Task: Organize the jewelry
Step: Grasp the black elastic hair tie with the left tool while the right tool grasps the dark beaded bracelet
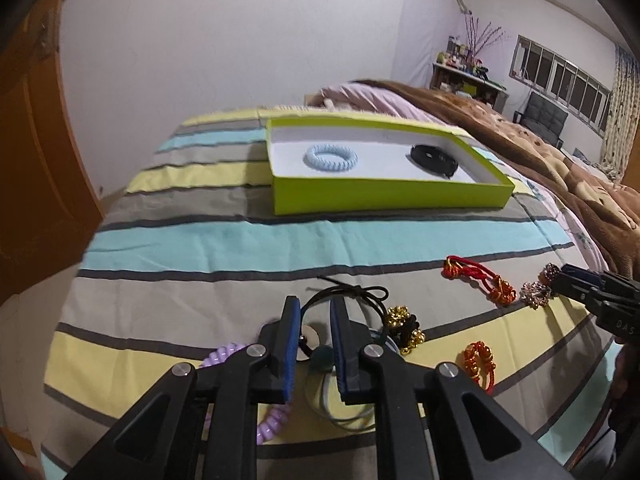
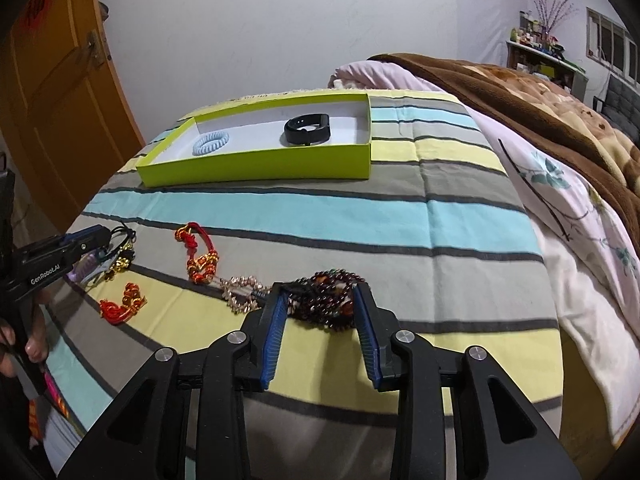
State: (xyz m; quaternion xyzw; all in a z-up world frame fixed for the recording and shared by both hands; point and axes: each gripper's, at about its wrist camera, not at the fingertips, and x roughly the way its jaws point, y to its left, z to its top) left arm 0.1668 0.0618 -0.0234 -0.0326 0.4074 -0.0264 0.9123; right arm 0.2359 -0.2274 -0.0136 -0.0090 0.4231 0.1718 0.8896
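"GenRobot.AI" in white on side of left gripper [image 2: 86,242], right wrist view. Partial "DAS" embossed on right gripper [image 1: 568,280] body, left wrist view. Nothing else legible.

A lime-green box [image 1: 384,196] with a white interior holds a pale blue coil band [image 1: 331,157] and a black wristband [image 1: 434,159]; the bedsheet [image 1: 240,240] beneath is striped turquoise, yellow and grey, scattered with red-and-gold knotted cords [image 2: 200,258] and dark maroon beads [image 2: 328,300].
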